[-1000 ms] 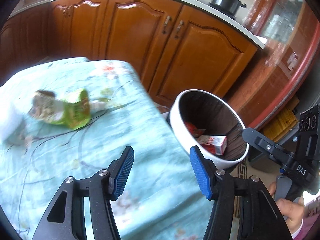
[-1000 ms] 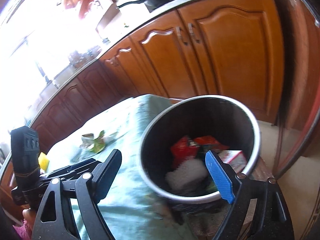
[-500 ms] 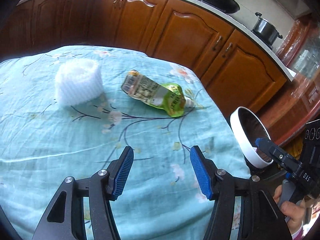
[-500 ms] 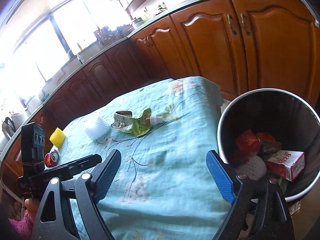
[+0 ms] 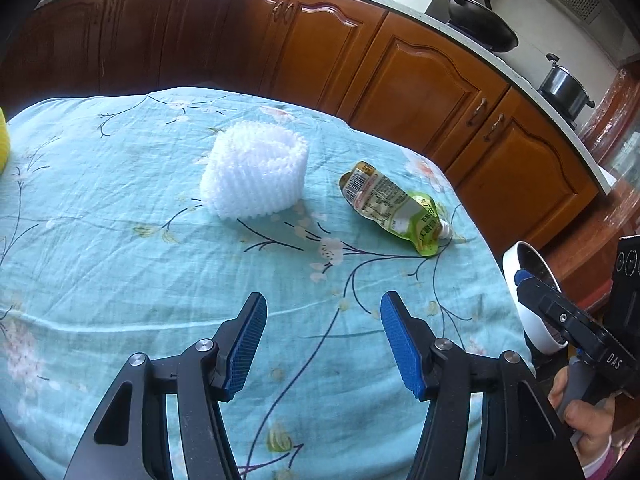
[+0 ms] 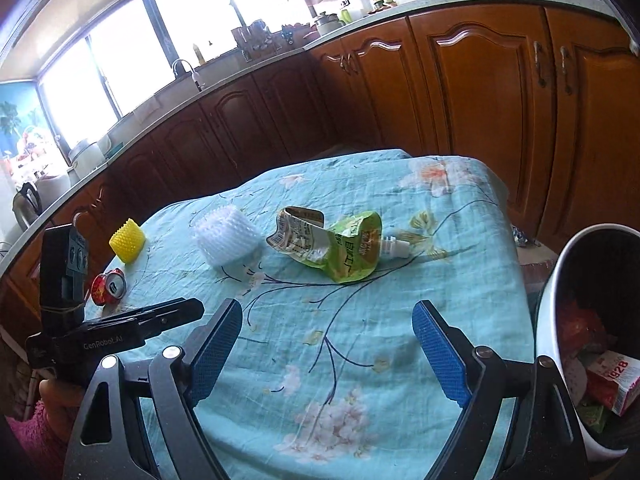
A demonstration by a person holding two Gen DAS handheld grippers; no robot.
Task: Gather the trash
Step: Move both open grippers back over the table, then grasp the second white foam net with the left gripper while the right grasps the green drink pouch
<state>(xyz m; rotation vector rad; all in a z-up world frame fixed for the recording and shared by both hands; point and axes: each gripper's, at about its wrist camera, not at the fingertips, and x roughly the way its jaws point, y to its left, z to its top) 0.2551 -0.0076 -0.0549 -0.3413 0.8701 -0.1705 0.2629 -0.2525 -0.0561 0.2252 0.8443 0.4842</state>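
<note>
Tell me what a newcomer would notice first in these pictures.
Probably the crumpled green drink pouch lying mid-table on the turquoise floral tablecloth, with the white foam net sleeve just left of it. Next, the white trash bin at the table's right edge, already holding wrappers.

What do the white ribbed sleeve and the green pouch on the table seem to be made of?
White sleeve: probably soft foam netting, matte, judging by its bumpy mesh surface and thick curled wall.
Green pouch: likely thin plastic or foil laminate, glossy, since it is crumpled, printed and has a white spout.
</note>
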